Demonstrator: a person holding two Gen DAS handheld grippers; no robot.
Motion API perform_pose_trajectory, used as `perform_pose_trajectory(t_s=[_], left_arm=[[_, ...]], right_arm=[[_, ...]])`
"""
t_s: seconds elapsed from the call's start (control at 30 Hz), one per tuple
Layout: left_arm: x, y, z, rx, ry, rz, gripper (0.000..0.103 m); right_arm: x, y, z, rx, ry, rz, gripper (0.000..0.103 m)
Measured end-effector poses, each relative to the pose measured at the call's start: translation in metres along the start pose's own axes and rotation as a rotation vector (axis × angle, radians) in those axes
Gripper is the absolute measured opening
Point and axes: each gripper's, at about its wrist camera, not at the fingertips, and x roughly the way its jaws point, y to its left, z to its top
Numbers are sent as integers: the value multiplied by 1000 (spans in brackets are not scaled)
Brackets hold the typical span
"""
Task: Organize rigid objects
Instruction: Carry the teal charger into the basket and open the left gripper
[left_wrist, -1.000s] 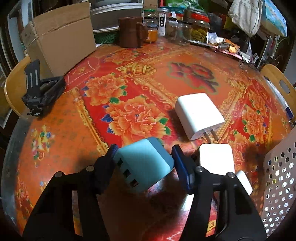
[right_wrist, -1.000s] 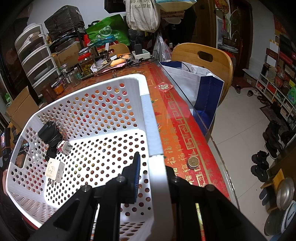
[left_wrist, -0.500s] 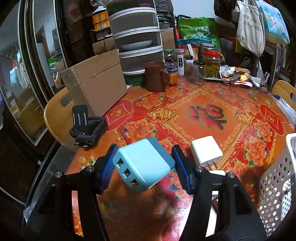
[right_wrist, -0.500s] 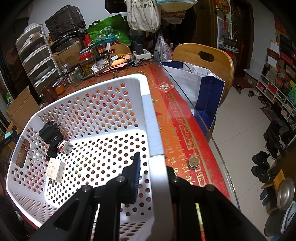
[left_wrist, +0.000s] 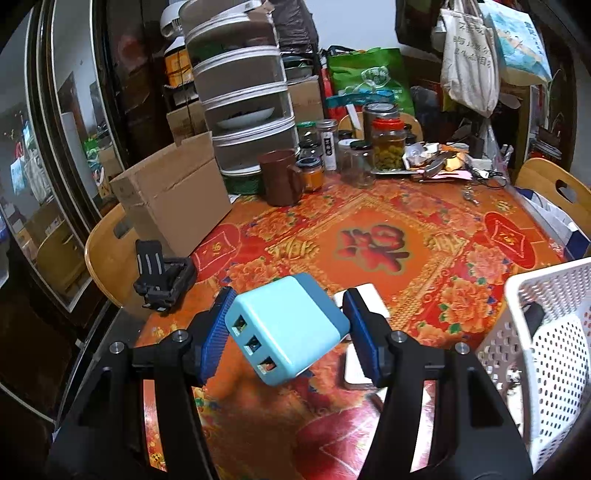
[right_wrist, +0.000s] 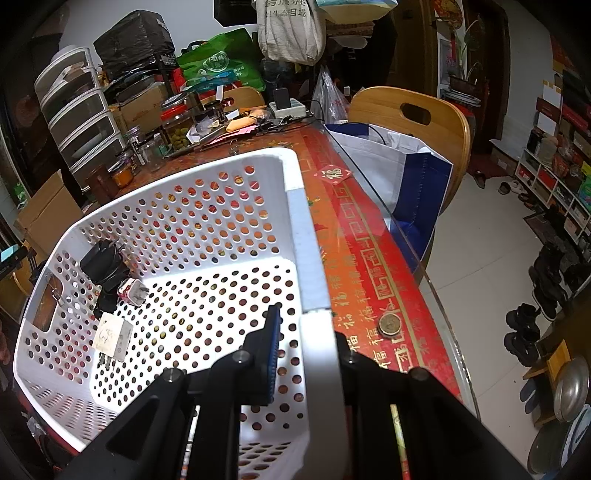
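Left gripper (left_wrist: 287, 332), nearest the lens: its blue-padded fingers (left_wrist: 216, 334) clench a light-blue USB charger (left_wrist: 286, 328), held tilted above the surface (left_wrist: 369, 221) with three ports facing the camera. Just beyond it, two white chargers (left_wrist: 364, 295) lie on the floral cloth, partly hidden. A black folding holder (left_wrist: 162, 277) sits to the left near the edge; a cardboard box (left_wrist: 173, 192), a brown mug (left_wrist: 280, 177) and jars stand farther back. Right gripper (right_wrist: 306, 350): its fingers (right_wrist: 271, 347) clamp the near rim of the white perforated basket (right_wrist: 303, 221). Inside, against the far left wall, lie a white plug adapter (right_wrist: 112, 334), a small white charger (right_wrist: 133, 290) and a black adapter (right_wrist: 101, 264). A coin (right_wrist: 389, 324) rests on the surface beside the basket.
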Motion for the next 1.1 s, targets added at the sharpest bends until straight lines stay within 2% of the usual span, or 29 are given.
perform_pose_trajectory(t_s=[0.27, 0.6, 0.87, 1.1], left_arm=[[-38, -36, 3, 60, -31, -37, 57], [-77, -101, -2, 173, -45, -112, 57], [-79, -162, -12, 310, 3, -156, 57], [-83, -216, -28, 475, 37, -204, 57]], right_arm=[[0, 1, 0, 1, -1, 1, 15], [0, 1, 0, 1, -1, 1, 15], [-1, 2, 0, 2, -3, 3, 16], [-2, 3, 2, 5, -4, 9, 16]])
